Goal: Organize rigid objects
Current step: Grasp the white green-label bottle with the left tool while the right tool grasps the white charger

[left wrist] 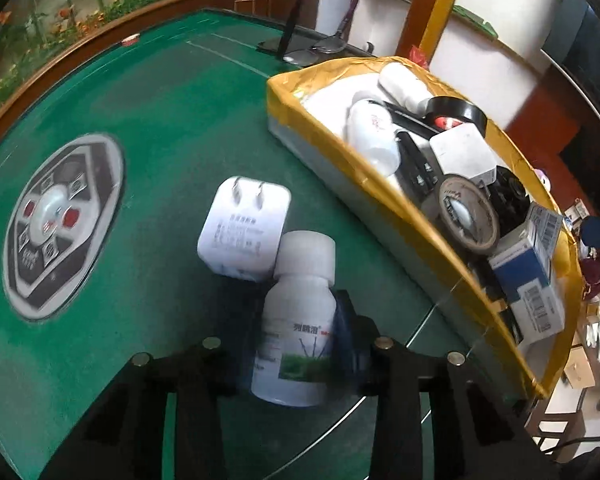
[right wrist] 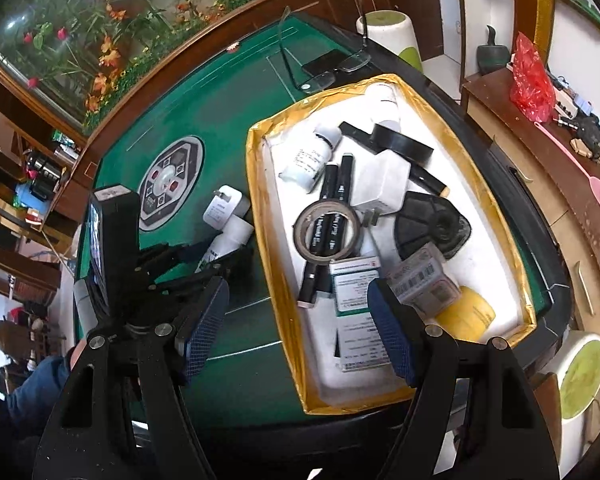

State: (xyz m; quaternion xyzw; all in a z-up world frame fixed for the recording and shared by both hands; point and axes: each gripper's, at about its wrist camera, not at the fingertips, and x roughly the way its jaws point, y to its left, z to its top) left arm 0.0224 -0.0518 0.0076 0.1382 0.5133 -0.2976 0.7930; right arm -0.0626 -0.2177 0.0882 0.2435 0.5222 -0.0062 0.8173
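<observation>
My left gripper (left wrist: pixel 298 340) is shut on a white bottle (left wrist: pixel 296 320) with a white cap and a green label, low over the green table. It shows in the right wrist view too (right wrist: pixel 228 240). A white plug adapter (left wrist: pixel 244 228) lies on the felt just beyond the bottle, touching its cap. The yellow-rimmed white tray (left wrist: pixel 320 120) stands to the right, holding bottles, tape rolls, black pens, boxes and a white charger. My right gripper (right wrist: pixel 296 328) is open and empty above the tray's near left rim (right wrist: pixel 284 320).
The table's centre control panel (left wrist: pixel 60 220) is set into the felt at left. Glasses (right wrist: pixel 324 76) and a dark phone (right wrist: pixel 324 62) lie at the far table edge. A wooden rail (left wrist: pixel 80 52) borders the table. A side counter (right wrist: pixel 560 168) stands right of the tray.
</observation>
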